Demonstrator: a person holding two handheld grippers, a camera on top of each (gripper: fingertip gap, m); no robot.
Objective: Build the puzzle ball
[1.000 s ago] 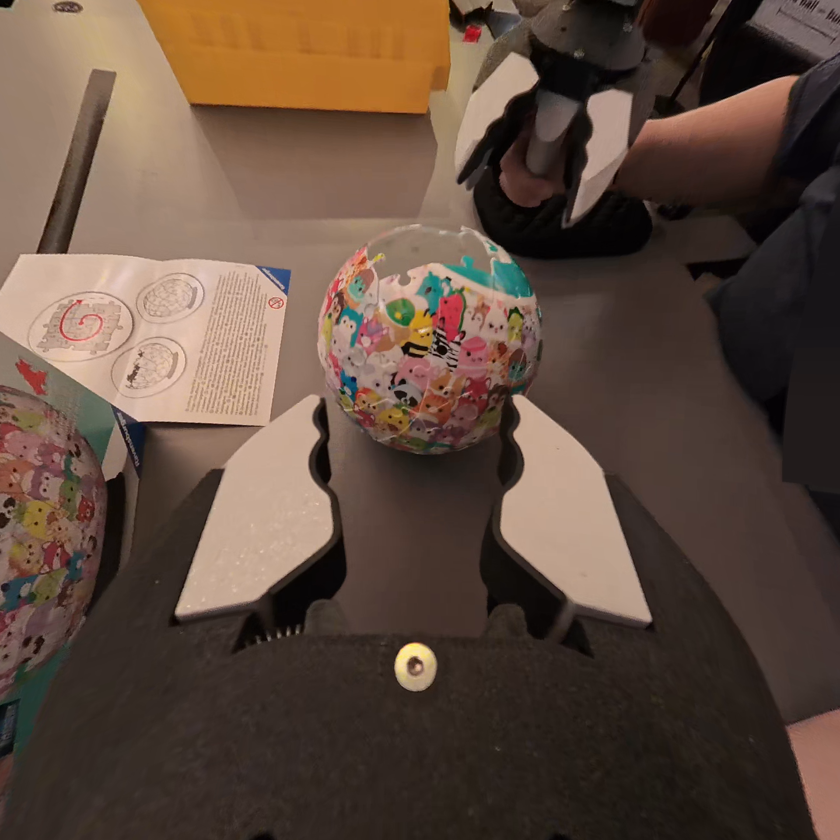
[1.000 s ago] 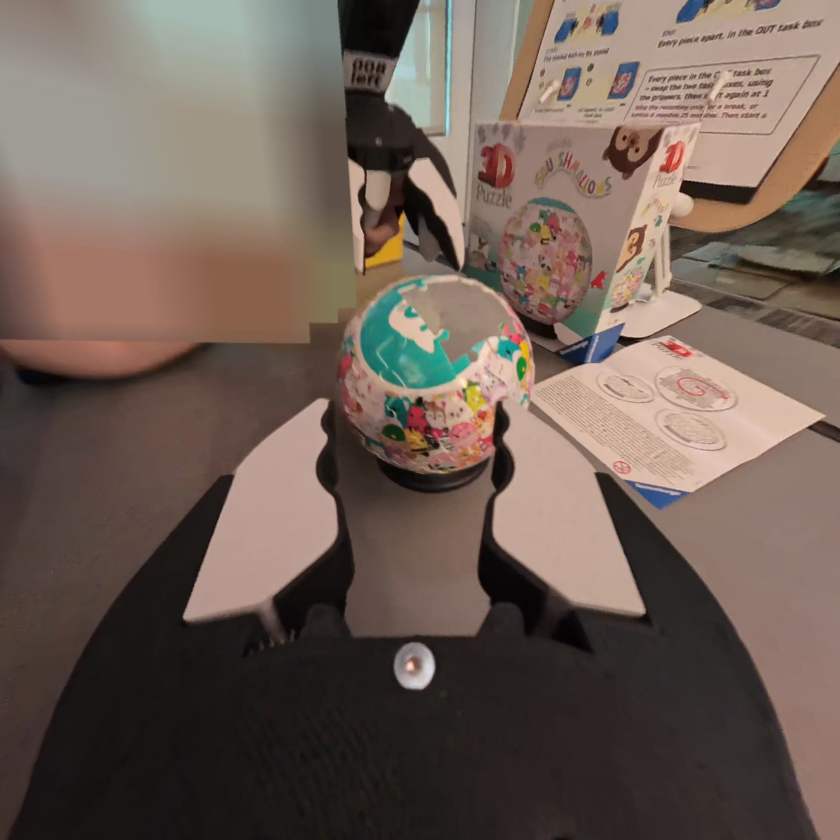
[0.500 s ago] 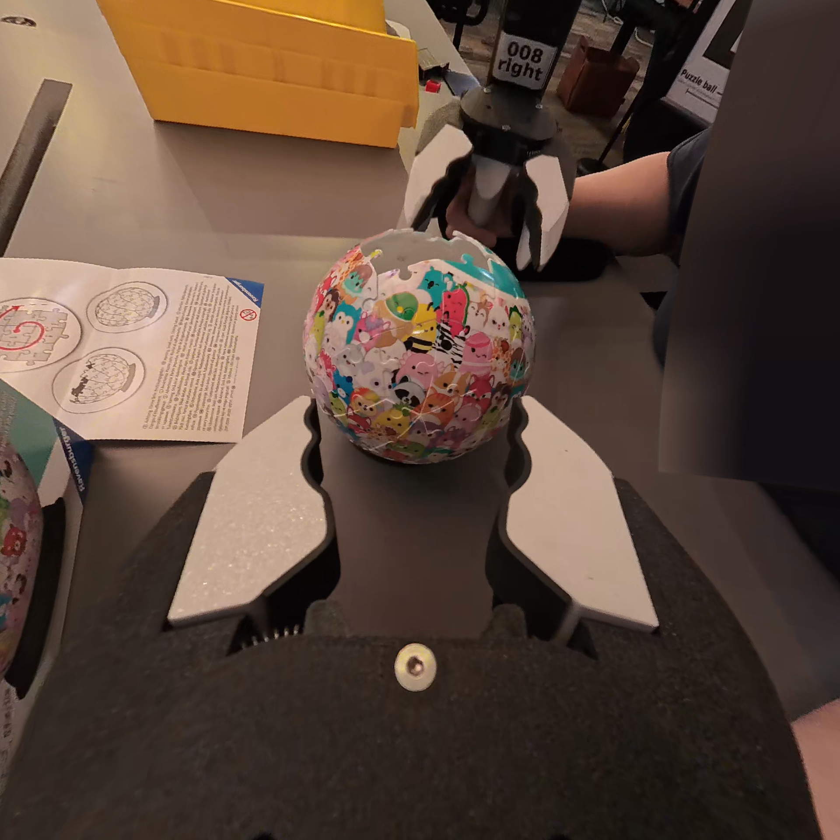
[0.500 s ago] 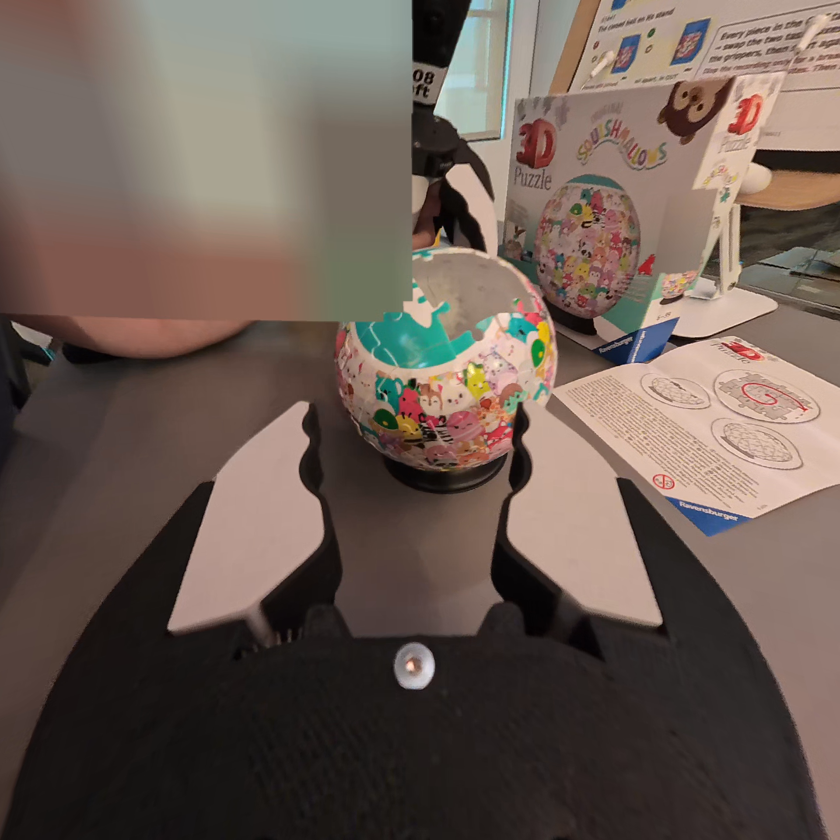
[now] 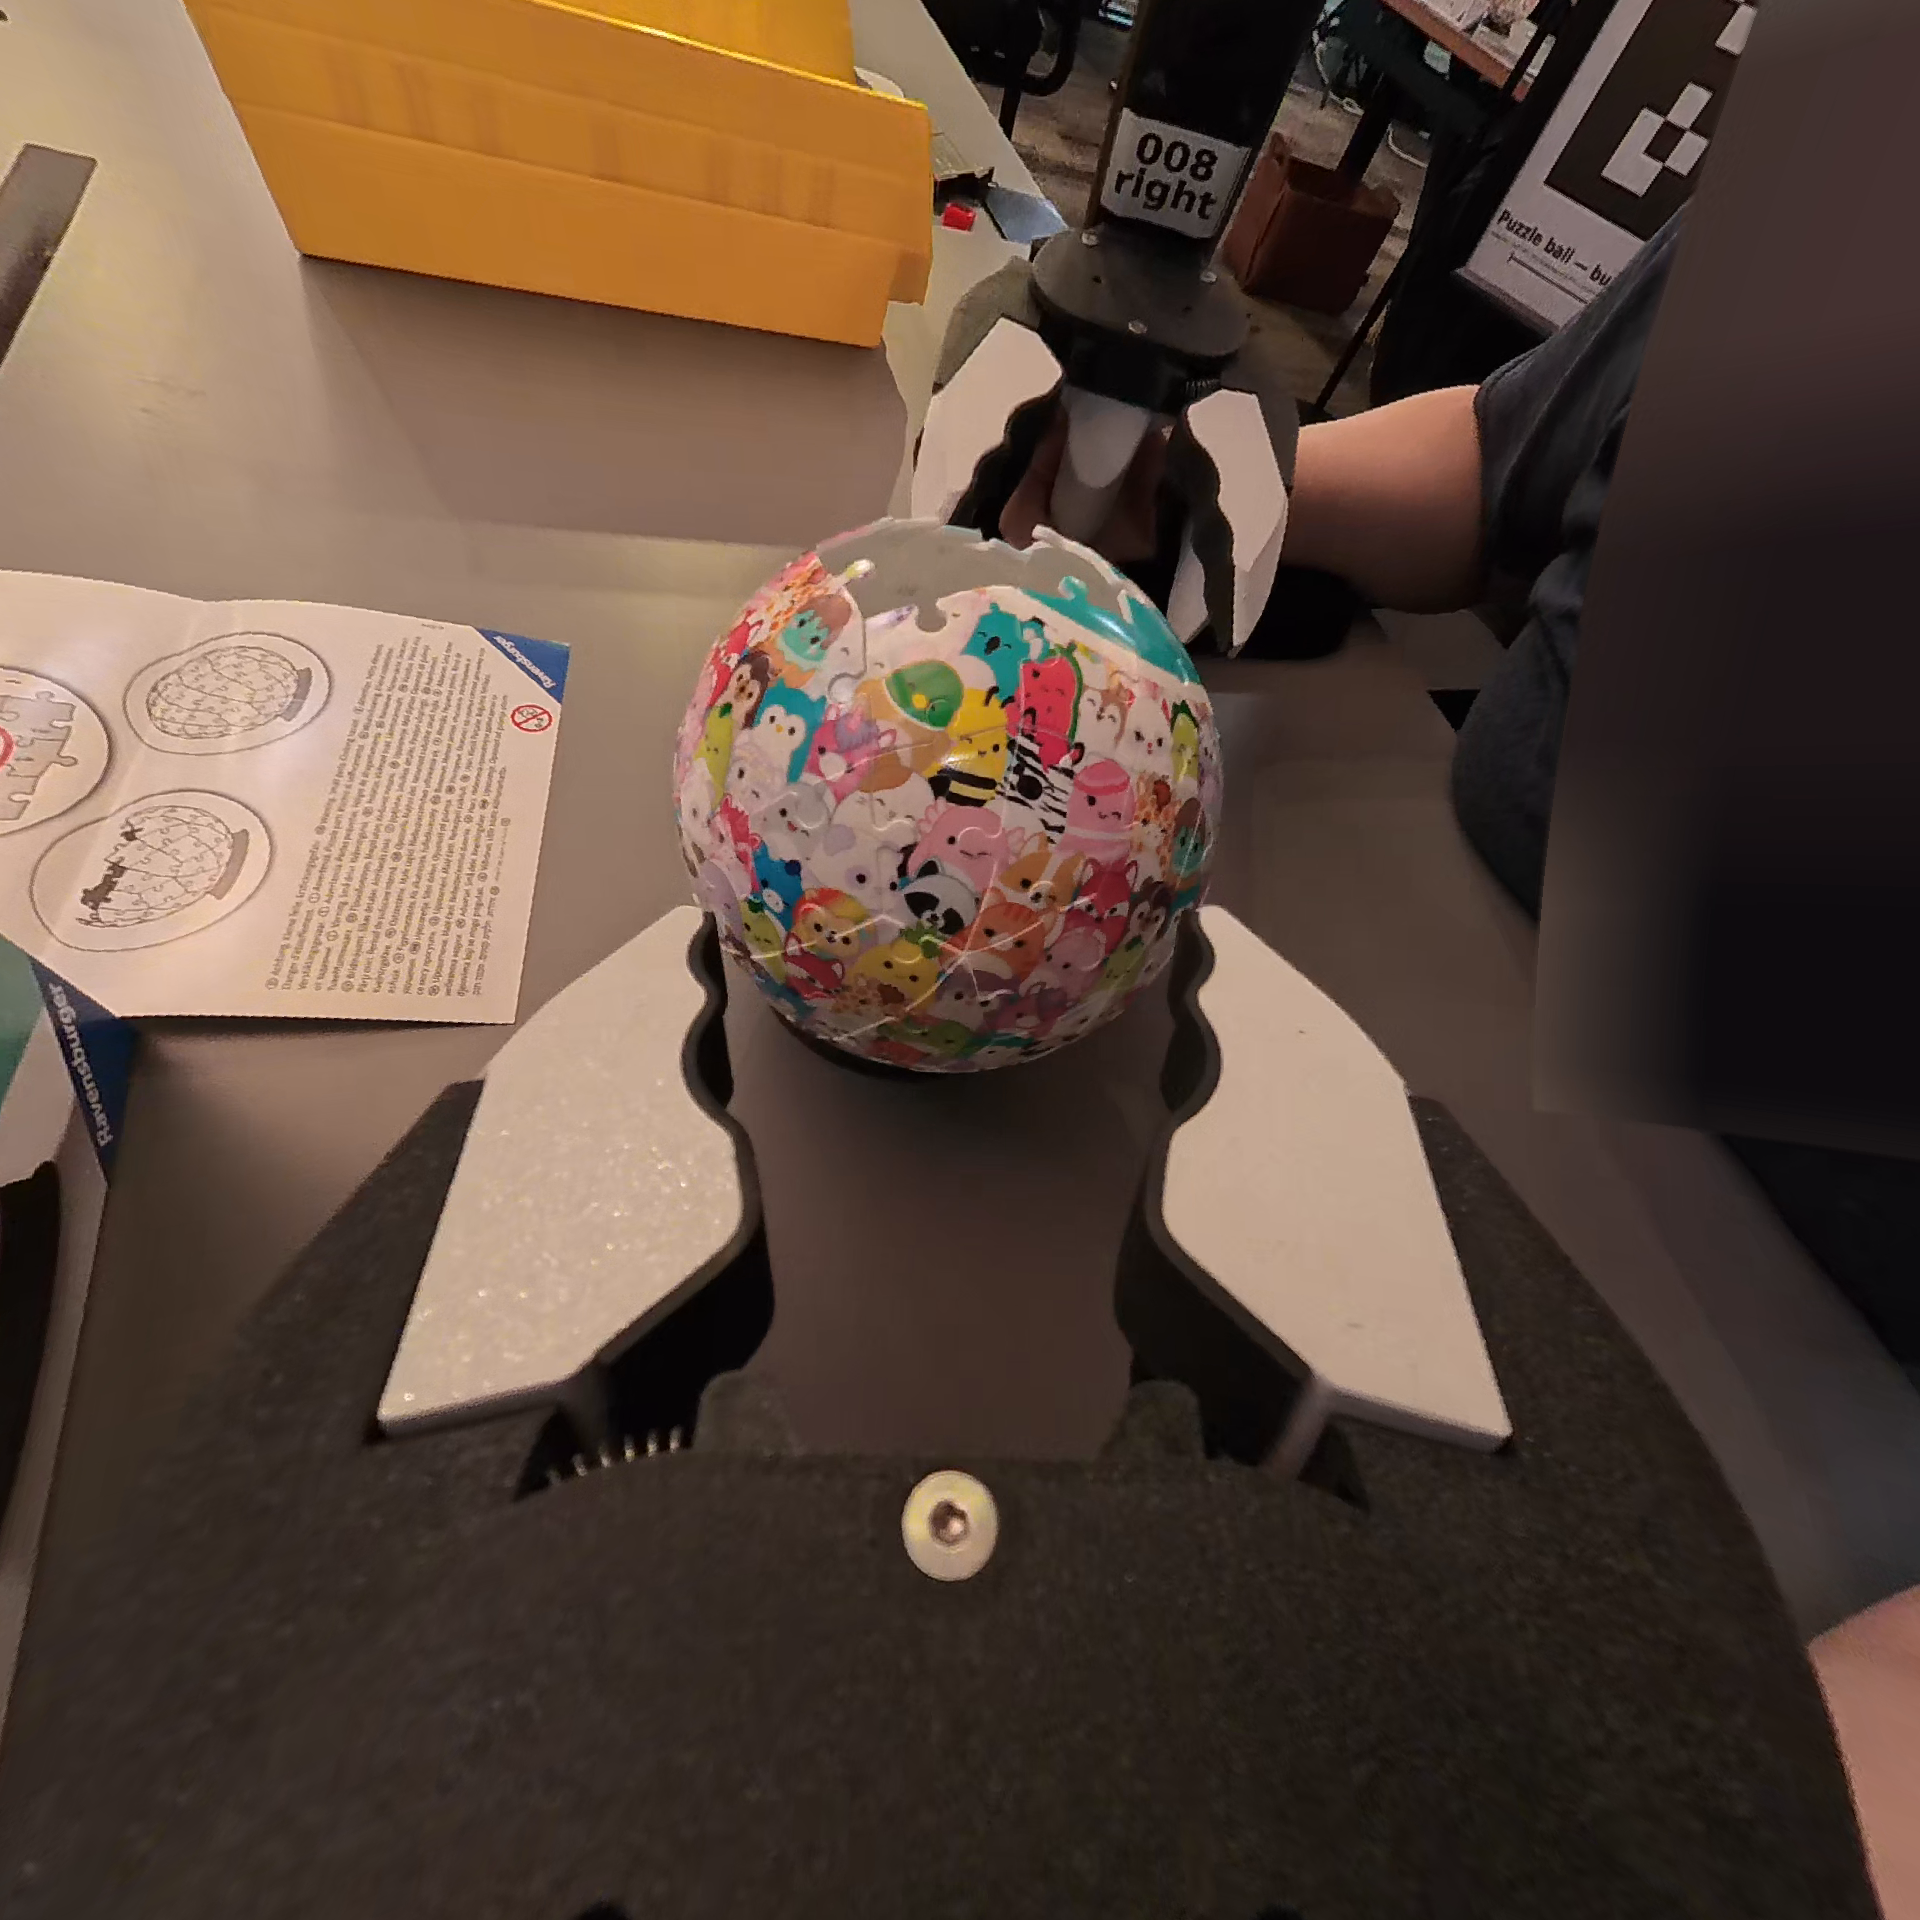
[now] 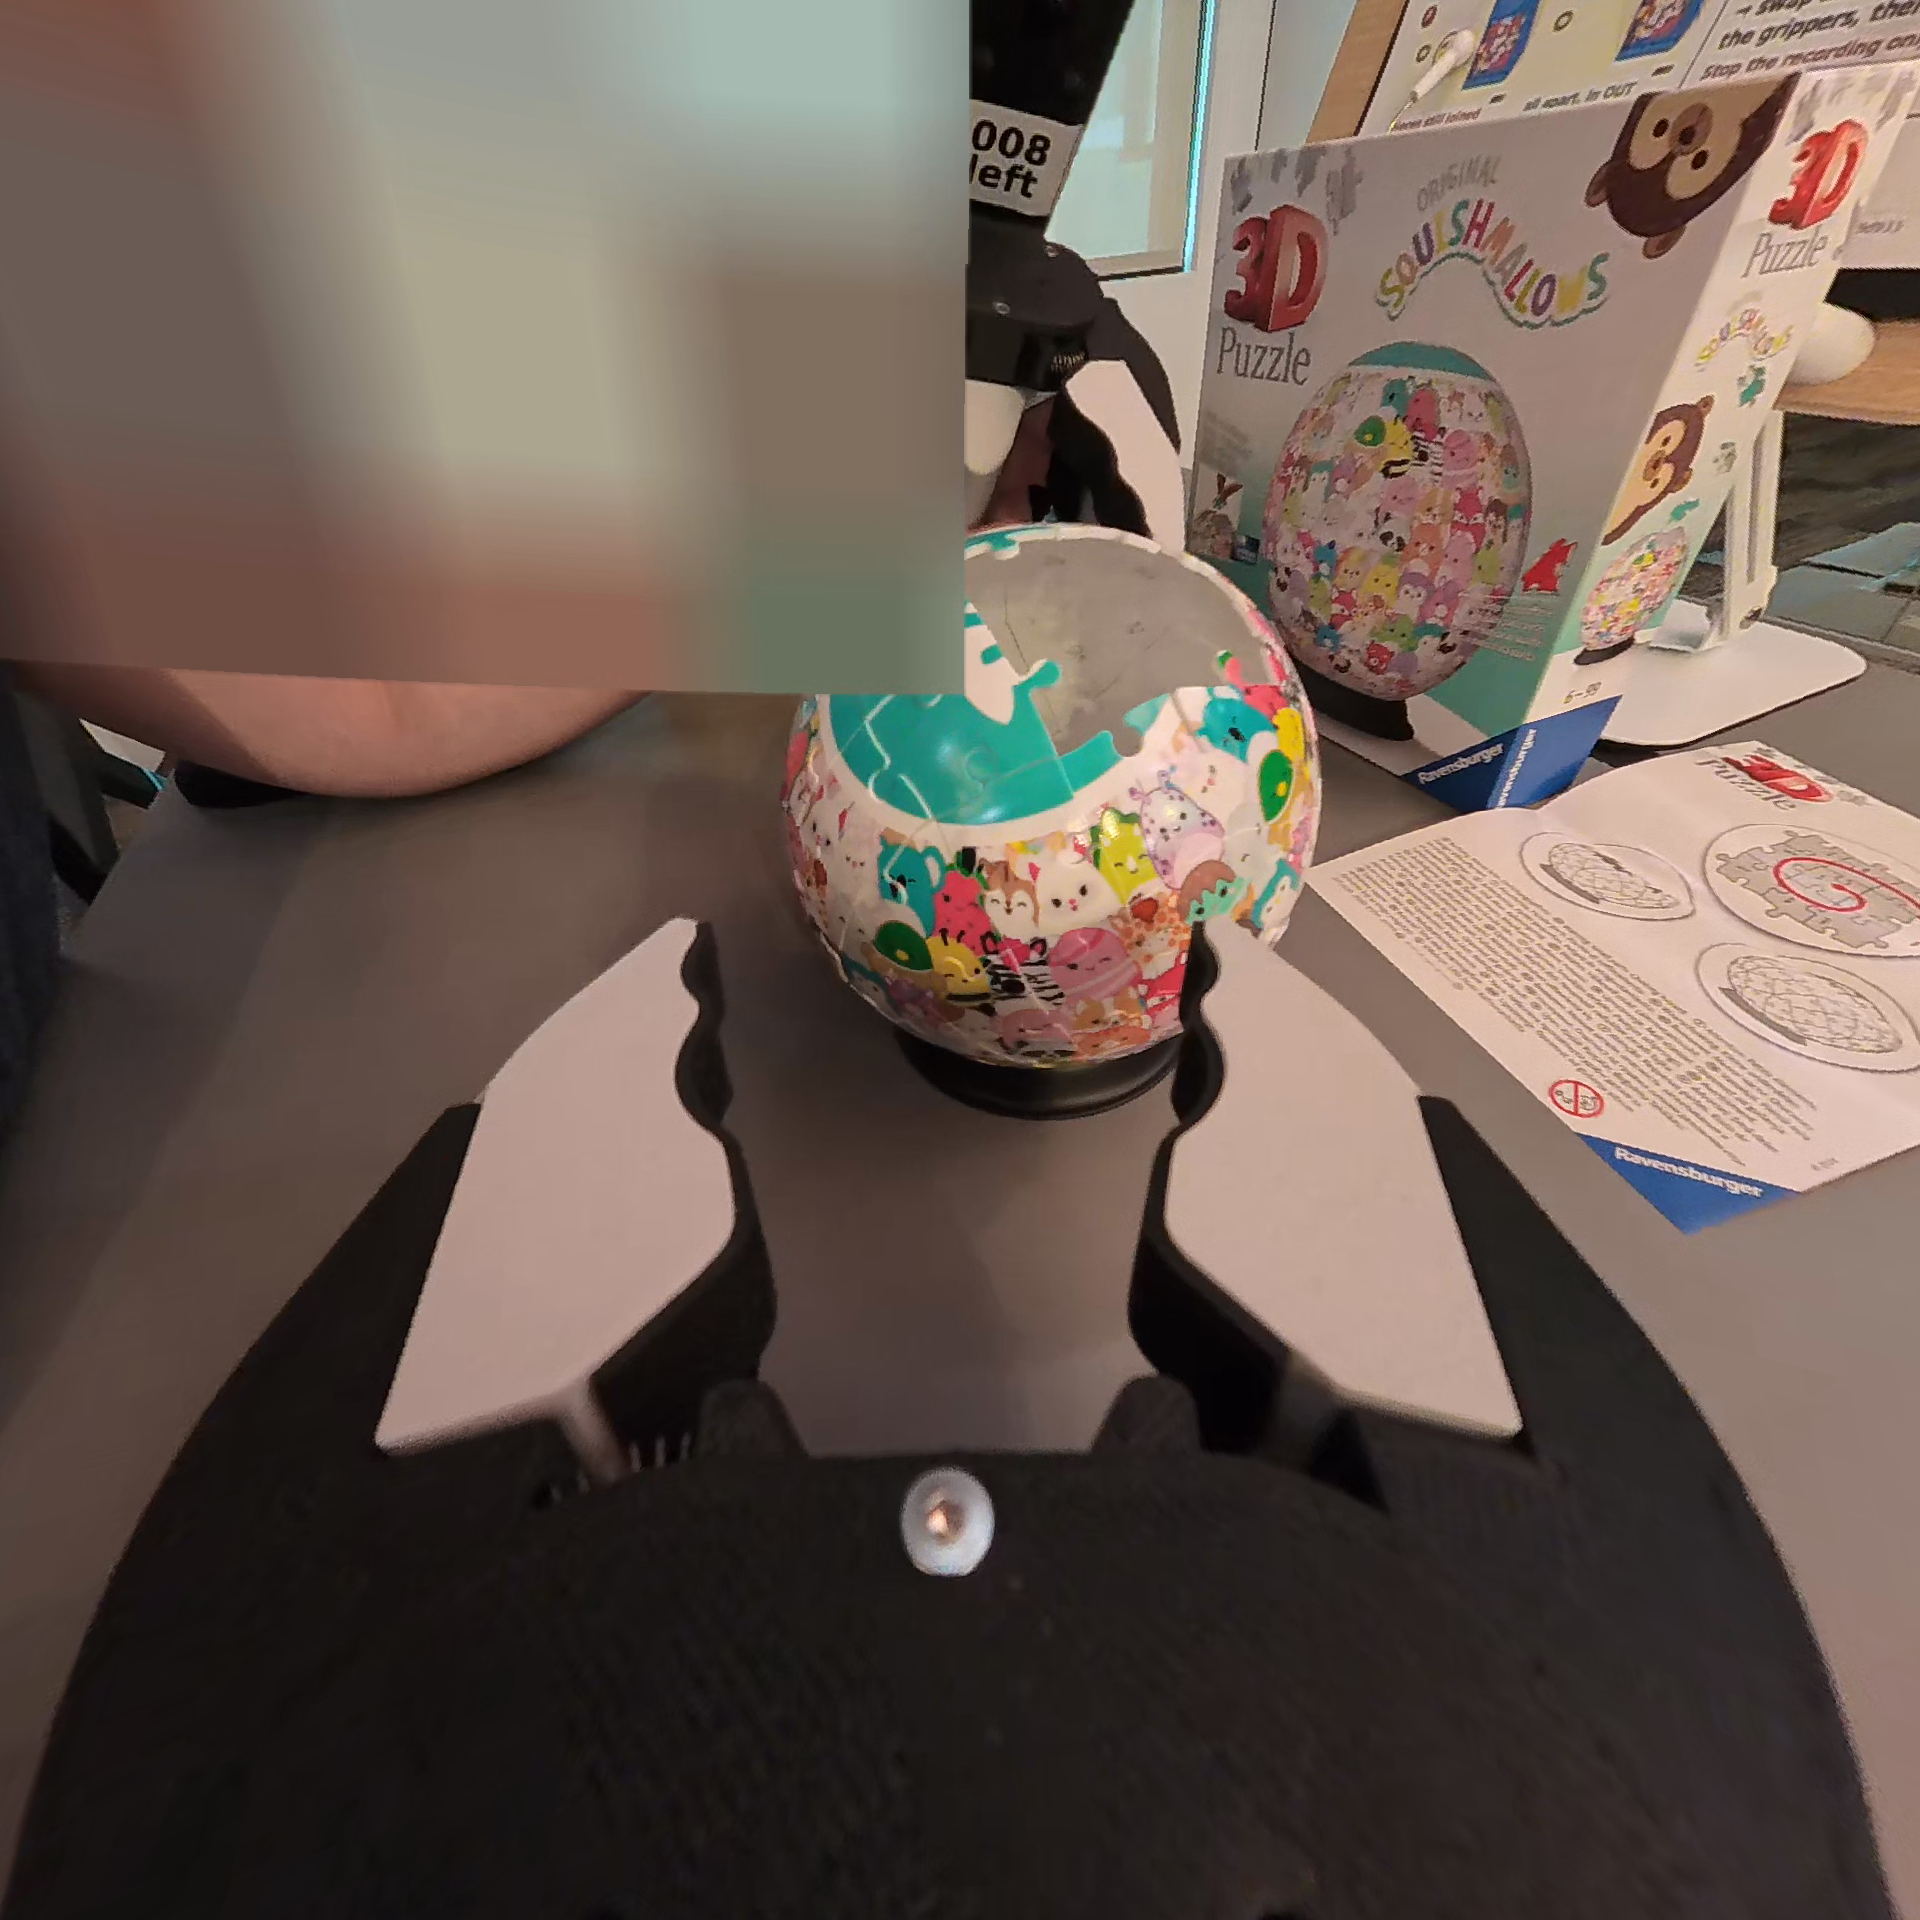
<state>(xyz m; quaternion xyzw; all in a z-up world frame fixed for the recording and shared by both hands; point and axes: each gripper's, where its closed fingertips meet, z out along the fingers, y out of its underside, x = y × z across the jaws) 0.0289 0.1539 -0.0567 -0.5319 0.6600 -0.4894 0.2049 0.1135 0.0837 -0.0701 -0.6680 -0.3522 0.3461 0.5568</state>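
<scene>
- The ball [image 5: 948, 821] sits on a black stand [image 6: 1039, 1081] on the grey table [image 5: 520, 447], between the two grippers. Its crown is unfinished: a jagged hole [image 6: 1101, 623] at the top shows the bare inner shell.
- The left gripper [image 5: 945, 997] is spread wide and holds nothing; its fingertips flank the ball's lower sides, and I cannot tell whether they touch it.
- The right gripper [image 6: 945, 997] faces it from the other side, also wide open and empty, with one finger close to the ball and the other well clear.
- Risk, as I judge it: closing either claw hard on the shell could pop the loose edge pieces around the hole or tip the ball off its stand, since it only rests there.
- No loose piece shows in either view, so the next one must be fetched from out of sight.
- A leaflet [image 5: 270, 800] lies flat near the ball.
- The puzzle box [image 6: 1475, 436] stands upright behind the ball; its contents are hidden.
- A yellow bin [image 5: 582, 156] sits farther back; its inside is not visible.
</scene>
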